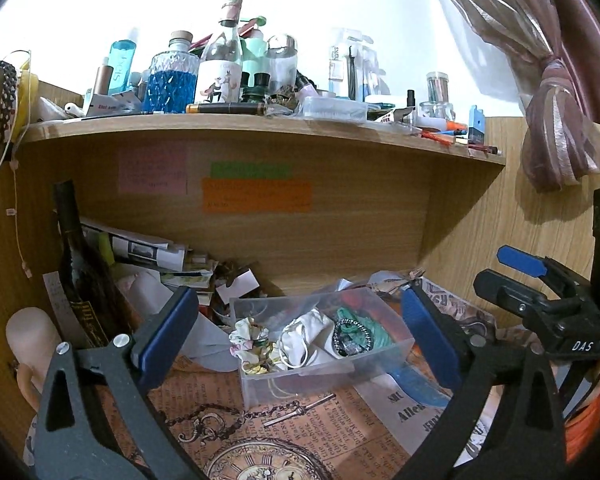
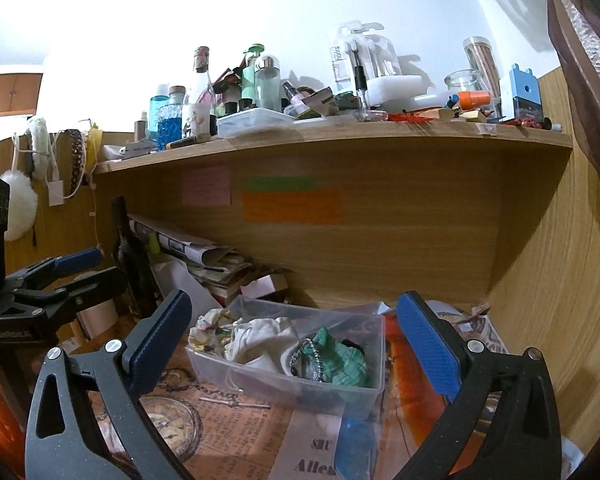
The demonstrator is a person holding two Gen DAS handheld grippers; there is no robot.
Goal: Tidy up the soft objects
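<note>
A clear plastic box [image 1: 324,380] [image 2: 260,384] sits on the desk under the shelf. It holds soft items: a floral scrunchie [image 1: 250,340] [image 2: 208,326], a white cloth pouch [image 1: 304,340] [image 2: 260,338], a green fabric piece [image 1: 364,326] [image 2: 342,358] and a beaded band [image 1: 350,338] [image 2: 306,356]. My left gripper [image 1: 300,338] is open and empty, its blue pads either side of the box. My right gripper [image 2: 294,346] is open and empty, also facing the box. Each gripper shows at the edge of the other's view.
A dark wine bottle [image 1: 80,272] [image 2: 134,256] and stacked papers [image 1: 140,248] stand at back left. The shelf [image 1: 240,128] above is crowded with bottles and jars. A newsprint mat with a pocket-watch print [image 1: 260,460] covers the desk. A curtain [image 1: 556,120] hangs right.
</note>
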